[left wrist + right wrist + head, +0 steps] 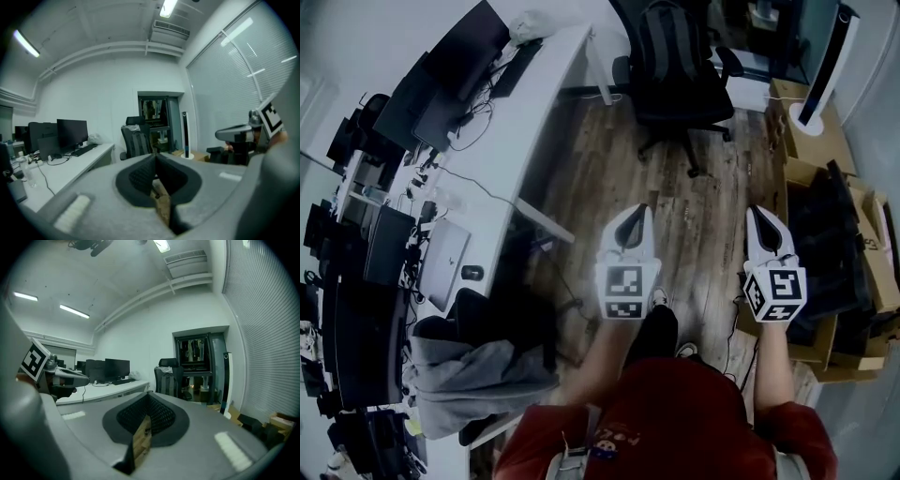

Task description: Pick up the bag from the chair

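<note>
- Two grippers over the wood floor (703, 202): left gripper (643, 208) and right gripper (756, 210), jaws of each pressed together, nothing between.
- One dark bag (668, 45), resting on the one black office chair (686, 105), well ahead of both grippers.
- One long white desk (551, 58) at left.
- Only in the gripper views: ceiling lights (74, 311), and the bag upright against the chair back.

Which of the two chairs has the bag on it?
The far chair, beyond the desk's end, with the bag against its backrest. The near chair carries only a grey jacket.
</note>
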